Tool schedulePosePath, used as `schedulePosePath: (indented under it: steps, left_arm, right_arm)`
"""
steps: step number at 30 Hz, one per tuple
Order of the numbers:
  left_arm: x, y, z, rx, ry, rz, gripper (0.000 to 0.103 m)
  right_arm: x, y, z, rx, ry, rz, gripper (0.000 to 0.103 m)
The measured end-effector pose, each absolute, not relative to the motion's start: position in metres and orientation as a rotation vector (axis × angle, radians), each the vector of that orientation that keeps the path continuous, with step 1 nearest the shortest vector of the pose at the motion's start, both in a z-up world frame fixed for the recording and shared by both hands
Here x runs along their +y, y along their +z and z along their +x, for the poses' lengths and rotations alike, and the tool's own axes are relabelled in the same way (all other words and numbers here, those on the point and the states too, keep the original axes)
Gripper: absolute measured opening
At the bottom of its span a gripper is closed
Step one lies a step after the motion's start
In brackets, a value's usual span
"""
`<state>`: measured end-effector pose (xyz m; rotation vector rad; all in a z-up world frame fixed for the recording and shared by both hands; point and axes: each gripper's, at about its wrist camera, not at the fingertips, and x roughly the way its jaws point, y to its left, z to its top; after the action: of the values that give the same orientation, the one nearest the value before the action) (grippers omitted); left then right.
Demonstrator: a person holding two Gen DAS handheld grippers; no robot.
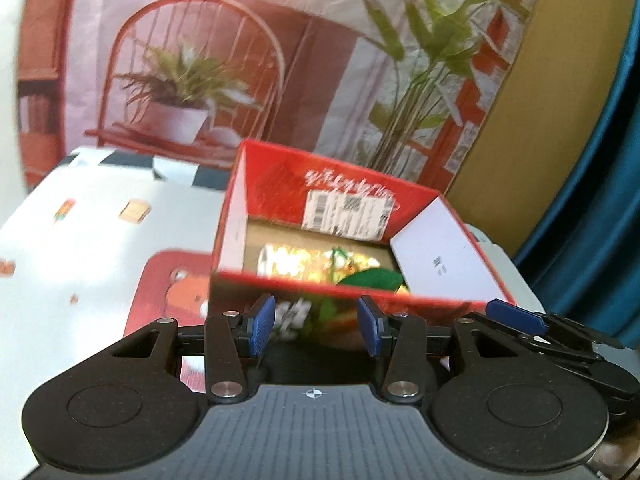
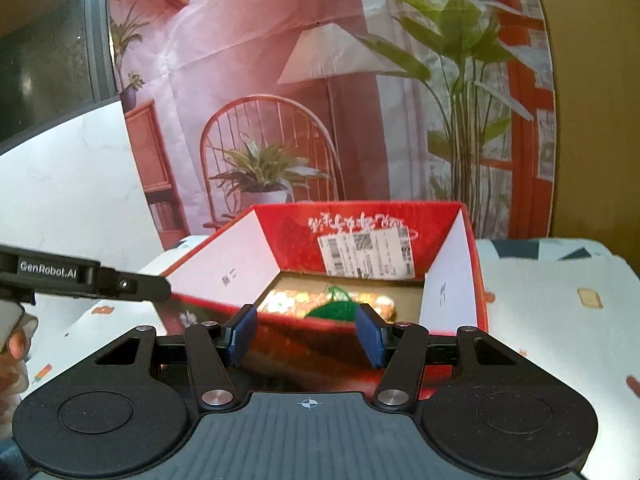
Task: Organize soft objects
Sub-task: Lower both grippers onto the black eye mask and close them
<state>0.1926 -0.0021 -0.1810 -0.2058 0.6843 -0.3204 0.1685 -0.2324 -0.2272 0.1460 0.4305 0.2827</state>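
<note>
Black linkage arms of the left gripper [image 1: 316, 326] fill the near edge of its view, blue jaws apart with nothing clamped, poised just before the near wall of the red box [image 1: 280, 184]. Beyond the box hangs a large printed backdrop [image 1: 200, 40] of a chair, lamp and plants, closing off the far side. Under the box lies a white patterned cloth on the counter [image 1: 80, 240]. Its flaps stand open, the far one bearing a white shipping label [image 1: 346, 216]. Inside, on the cardboard floor, rests the soft toy [image 2: 320, 300], yellow-orange with a green part. From the right, the right gripper [image 2: 306, 334] also faces the near wall, jaws apart and empty. A hand [image 2: 14, 356] shows at the left edge.
</note>
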Motion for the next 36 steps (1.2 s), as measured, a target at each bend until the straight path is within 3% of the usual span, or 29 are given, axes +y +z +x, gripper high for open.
schedulePosePath:
  steps: [16, 36]
  left_arm:
    - [0.002, -0.221, 0.178, 0.771, -0.269, -0.232, 0.047]
    - [0.001, -0.237, 0.18, 0.833, -0.279, -0.251, 0.048]
  right_arm:
    - [-0.212, -0.273, 0.152, 0.612, 0.315, 0.146, 0.045]
    - [-0.225, -0.289, 0.159, 0.715, 0.24, 0.206, 0.045]
